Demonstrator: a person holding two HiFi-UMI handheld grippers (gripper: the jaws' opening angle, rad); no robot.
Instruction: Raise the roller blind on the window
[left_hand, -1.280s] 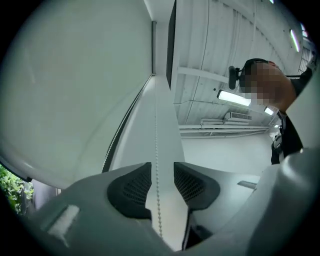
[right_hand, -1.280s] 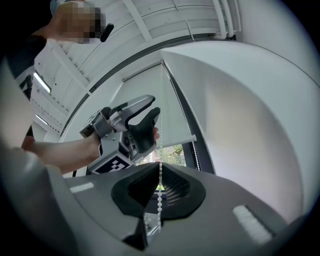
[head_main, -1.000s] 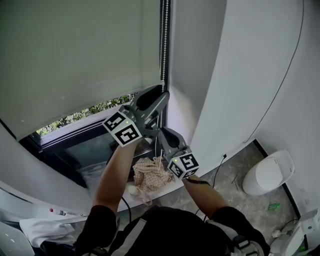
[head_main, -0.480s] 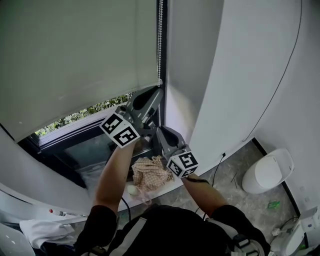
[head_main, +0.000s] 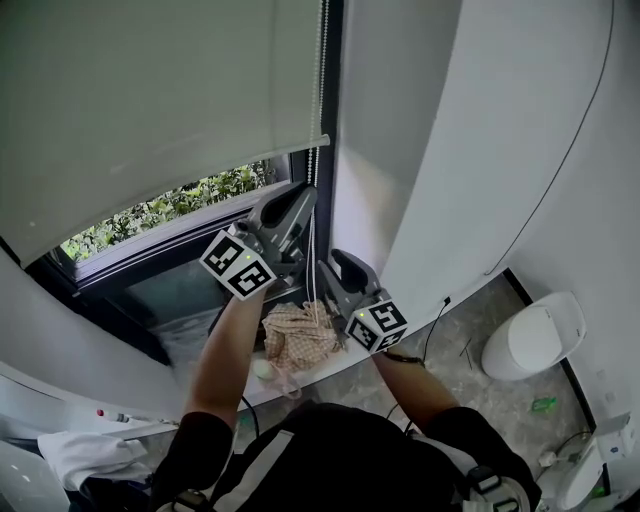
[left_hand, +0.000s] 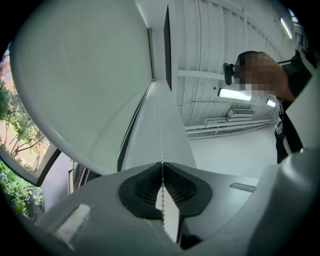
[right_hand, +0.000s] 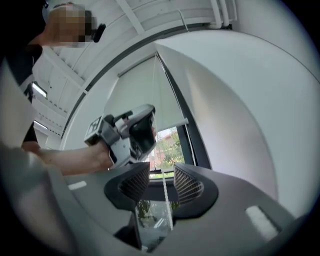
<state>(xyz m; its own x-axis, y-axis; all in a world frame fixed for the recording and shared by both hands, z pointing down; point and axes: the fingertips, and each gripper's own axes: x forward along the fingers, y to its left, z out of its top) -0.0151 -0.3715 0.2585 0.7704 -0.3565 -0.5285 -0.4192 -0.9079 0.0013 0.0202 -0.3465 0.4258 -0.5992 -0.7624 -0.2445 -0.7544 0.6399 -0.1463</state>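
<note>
The pale roller blind (head_main: 150, 90) covers the upper window, its bottom bar (head_main: 250, 160) above the greenery outside. The bead chain (head_main: 320, 70) hangs down the blind's right edge. My left gripper (head_main: 300, 197) is the upper one, and it has just closed: in the left gripper view the gripper (left_hand: 161, 169) is shut on the bead chain (left_hand: 159, 125), which runs taut up beside the blind (left_hand: 80, 85). Lower down, my right gripper (head_main: 336, 263) has just been opening. In the right gripper view the gripper (right_hand: 162, 178) stands open with the chain (right_hand: 165, 192) loose between its pads.
A white wall pillar (head_main: 385, 130) stands right of the chain. A crumpled patterned cloth (head_main: 295, 340) lies on the sill (head_main: 340, 378) under both grippers. A white rounded container (head_main: 525, 345) sits on the floor at the right, and a black cable (head_main: 565, 160) runs down the wall.
The left gripper has come down with the chain. The blind's bottom bar sits higher, and more of the window shows. The right gripper sits slightly lower and further right.
</note>
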